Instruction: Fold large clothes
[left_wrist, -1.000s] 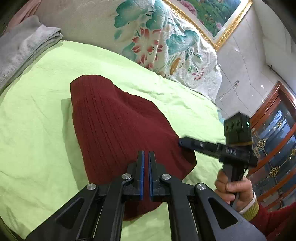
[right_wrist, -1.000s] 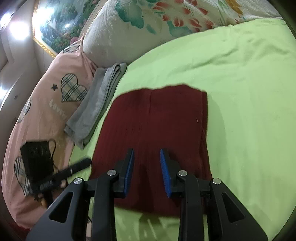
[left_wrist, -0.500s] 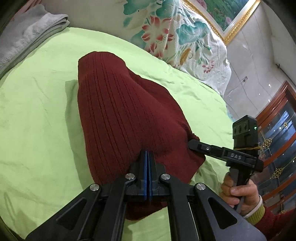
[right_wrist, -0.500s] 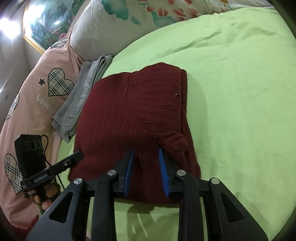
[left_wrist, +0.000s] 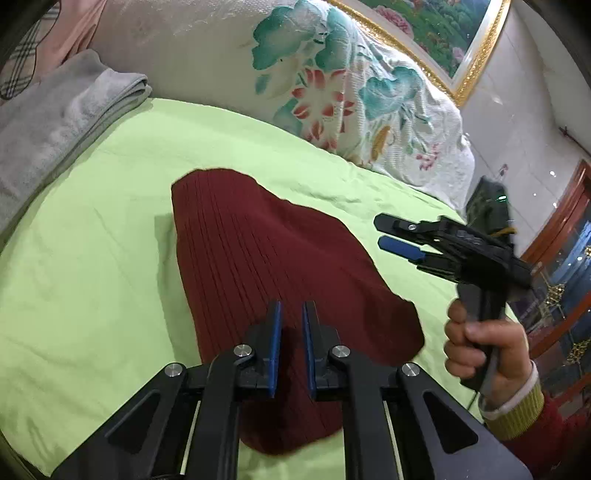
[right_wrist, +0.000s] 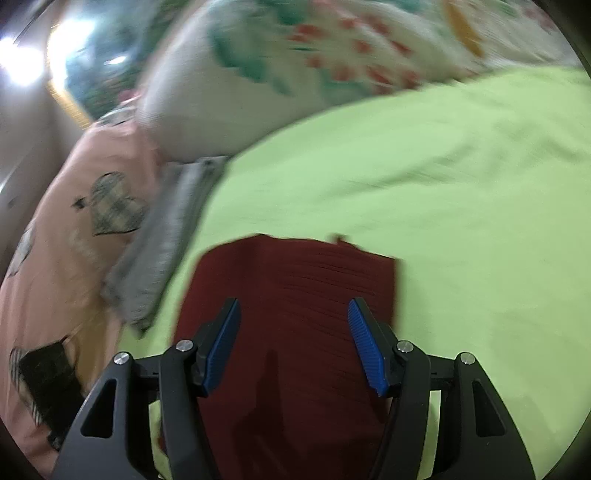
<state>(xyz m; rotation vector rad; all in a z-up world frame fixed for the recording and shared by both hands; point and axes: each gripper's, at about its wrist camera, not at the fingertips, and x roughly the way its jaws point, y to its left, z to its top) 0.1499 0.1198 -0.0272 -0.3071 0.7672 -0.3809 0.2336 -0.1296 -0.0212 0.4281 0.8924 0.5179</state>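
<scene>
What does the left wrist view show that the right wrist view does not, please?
Only the left wrist view shows the person's hand holding the right gripper, jaws opening, nothing between them, plus the gold-framed painting sharply.

Only the right wrist view shows the pink heart-print bedding; that picture is blurred.

Both show the dark red sweater folded on the green sheet, the folded grey cloth and the floral pillow.

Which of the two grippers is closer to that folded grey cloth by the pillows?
Left. The left gripper hovers over the near edge of the red sweater, on the grey cloth's side. The right gripper is beyond the sweater's opposite edge, over the green sheet.
</scene>
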